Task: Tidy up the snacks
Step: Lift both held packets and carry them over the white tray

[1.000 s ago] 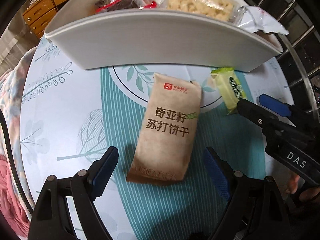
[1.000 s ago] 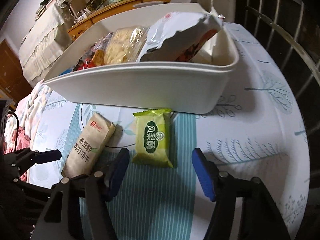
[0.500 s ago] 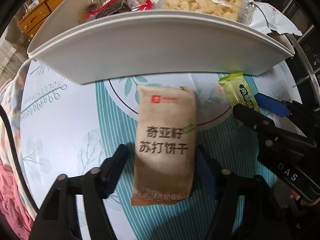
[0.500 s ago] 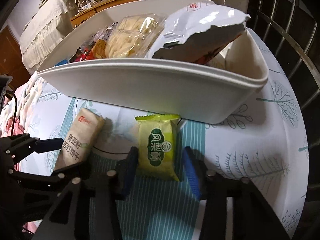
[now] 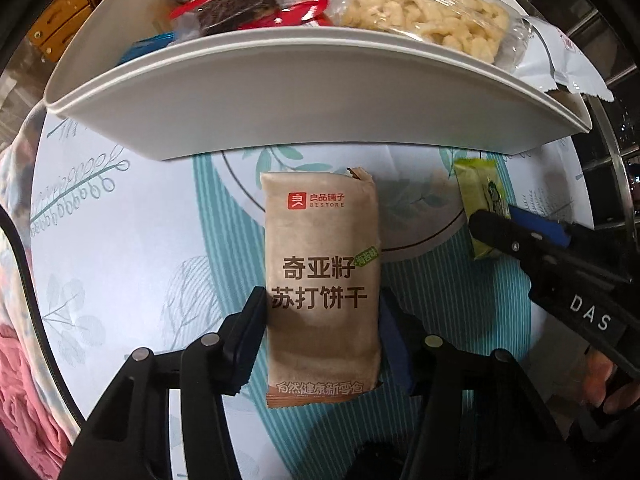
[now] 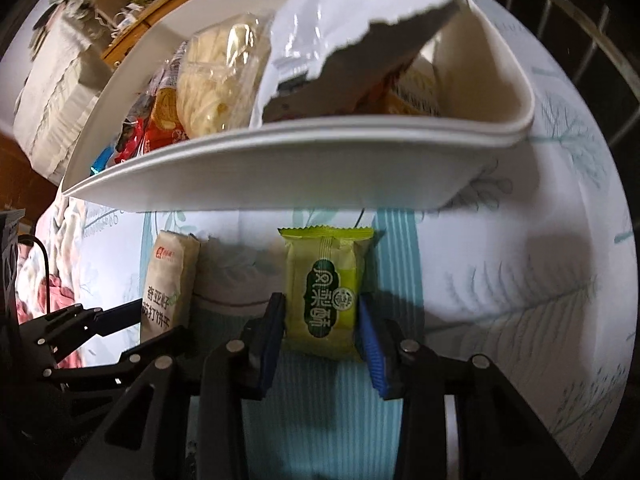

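Note:
My left gripper (image 5: 320, 320) is shut on a brown cracker packet (image 5: 322, 280) with Chinese print, which lies lengthwise on the tablecloth. My right gripper (image 6: 322, 320) is shut on a green pastry packet (image 6: 326, 292) to the right of it. The green packet (image 5: 482, 200) and the right gripper's fingers (image 5: 504, 232) also show in the left wrist view. The brown packet (image 6: 166, 280) shows at left in the right wrist view. A white bin (image 5: 320, 104) stands just behind both packets. It holds a bag of pale snacks (image 5: 420, 12), red packets (image 5: 256, 4) and a torn white bag (image 6: 352, 20).
The round table (image 6: 520, 280) has a white and teal leaf-print cloth. Metal railings (image 6: 580, 20) run along the right. A pink blanket (image 5: 24, 380) lies at left. A wooden cabinet (image 5: 60, 20) stands at the back left.
Both grippers moved forward around their packets and closed on them: left on the brown packet, right on the green one. The bin looms closer in both views.

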The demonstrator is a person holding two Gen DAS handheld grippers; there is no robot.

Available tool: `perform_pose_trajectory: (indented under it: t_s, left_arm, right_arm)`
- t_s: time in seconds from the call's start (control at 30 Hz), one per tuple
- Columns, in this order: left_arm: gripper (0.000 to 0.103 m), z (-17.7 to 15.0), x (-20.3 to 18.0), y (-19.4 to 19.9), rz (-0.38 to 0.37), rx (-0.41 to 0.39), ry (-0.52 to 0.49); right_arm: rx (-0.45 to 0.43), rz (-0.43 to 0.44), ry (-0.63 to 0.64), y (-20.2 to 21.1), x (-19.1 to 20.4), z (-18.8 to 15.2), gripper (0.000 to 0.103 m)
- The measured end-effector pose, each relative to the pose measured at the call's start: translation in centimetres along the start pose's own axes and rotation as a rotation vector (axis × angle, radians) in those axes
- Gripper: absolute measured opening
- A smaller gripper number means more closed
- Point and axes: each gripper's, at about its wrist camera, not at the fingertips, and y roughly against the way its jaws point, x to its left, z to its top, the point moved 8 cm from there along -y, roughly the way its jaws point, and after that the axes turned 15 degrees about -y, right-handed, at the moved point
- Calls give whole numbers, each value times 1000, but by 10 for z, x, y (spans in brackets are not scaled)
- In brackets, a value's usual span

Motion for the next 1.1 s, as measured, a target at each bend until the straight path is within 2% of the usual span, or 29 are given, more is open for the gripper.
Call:
perform_pose_trajectory:
  t_s: [0.2, 0.33, 0.37, 0.5, 0.53, 0.73, 0.8, 1.1]
  left_arm:
    - [53, -2, 13, 20, -15, 28, 42]
    - [53, -3, 27, 49, -16, 32, 64]
    - [53, -11, 24, 57, -16, 29, 66]
    - [53, -12, 30, 91, 5, 20, 80]
    - [53, -26, 21, 101, 6, 13, 83]
    - [53, -26, 43, 165, 15, -66, 107]
    - [53, -20, 48, 183, 26, -98, 109]
    - [53, 21, 67, 251, 70, -257, 111]
  right_arm:
    - [113, 16, -59, 6, 7, -26, 37]
    - [178, 49, -68, 19, 27, -43, 37]
    - [193, 66, -65, 23, 34, -47, 37]
    - [234, 123, -3, 40, 66, -58, 37]
    - [236, 138, 26, 45, 75, -61, 37]
    - [180, 208, 169, 80, 115, -59, 37]
    - [149, 228, 192, 94, 113, -55, 37]
    - [-73, 265, 288, 146, 135, 5, 37]
